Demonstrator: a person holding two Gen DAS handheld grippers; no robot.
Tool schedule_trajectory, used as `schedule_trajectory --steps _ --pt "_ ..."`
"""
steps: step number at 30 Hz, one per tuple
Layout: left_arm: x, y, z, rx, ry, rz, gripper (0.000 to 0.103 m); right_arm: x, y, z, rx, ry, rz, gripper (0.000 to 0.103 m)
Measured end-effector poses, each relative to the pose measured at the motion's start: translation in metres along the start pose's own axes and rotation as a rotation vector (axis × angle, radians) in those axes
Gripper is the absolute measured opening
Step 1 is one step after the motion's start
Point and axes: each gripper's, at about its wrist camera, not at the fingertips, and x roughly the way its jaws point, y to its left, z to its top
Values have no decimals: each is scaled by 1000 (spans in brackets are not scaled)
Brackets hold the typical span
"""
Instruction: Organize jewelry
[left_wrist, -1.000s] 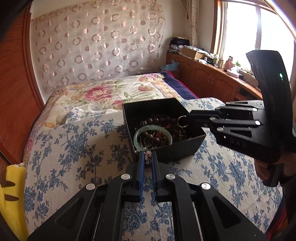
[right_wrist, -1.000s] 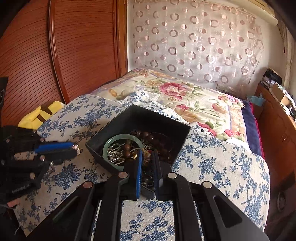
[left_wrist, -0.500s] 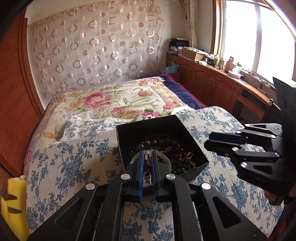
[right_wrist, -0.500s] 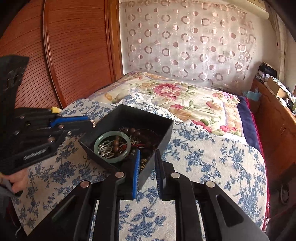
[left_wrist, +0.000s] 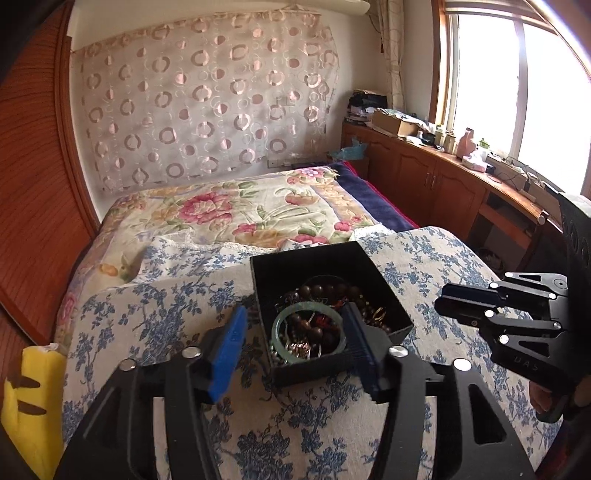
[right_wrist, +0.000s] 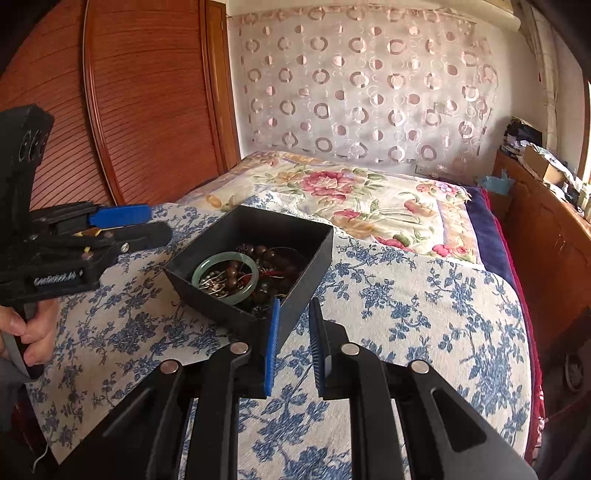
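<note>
Two views, each read from left to right.

Left wrist view:
- Far left, at the bed's edge: a soft yellow object with brown stripes (left_wrist: 26, 406).
- Next, over the near bed: a white cloth printed with blue flowers (left_wrist: 147, 314), and beyond it a cream quilt with pink blooms (left_wrist: 221, 214).
- Centre foreground: the left gripper (left_wrist: 293, 317), black with blue pads. Jaws just now spread wide and gripping nothing, one finger outside the box's left wall and the other over its contents.
- On the cloth: a black square open-topped box (left_wrist: 306, 273).
- Inside it, nearest the camera: a pale green stone-like bangle (left_wrist: 280, 321), lying flat and seen between the open fingers but touched by neither pad.
- Behind and partly within the ring: strings of dark brown round beads (left_wrist: 332, 290), tangled with small metallic pieces too fine to name.
- Right of the box and clear of it: the right gripper (left_wrist: 439, 306).

Right wrist view:
- Far left: a hand (right_wrist: 33, 332) on the left gripper (right_wrist: 159, 225), beside the box (right_wrist: 295, 295).
- Bangle (right_wrist: 207, 264) and beads (right_wrist: 266, 254) in the box.
- Foreground: the right gripper (right_wrist: 295, 306), just short of the box's near corner. Jaws only a narrow gap apart, with nothing in it but cloth behind.
</note>
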Motion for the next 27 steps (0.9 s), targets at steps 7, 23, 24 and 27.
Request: schedule_trajectory --steps 7,23,24,27 --pt "-47 -1 -21 -1 -71 50 88 -35 16 -5 31 -75 -30 49" --pt "-109 -3 -63 -74 -109 170 96 -122 27 -49 153 -225 -166 101" --pt "-111 -3 -63 -78 -110 170 96 -122 26 -49 162 -226 -168 101" --pt "-114 -1 -64 -89 -102 182 96 -126 26 -51 168 -233 -184 101"
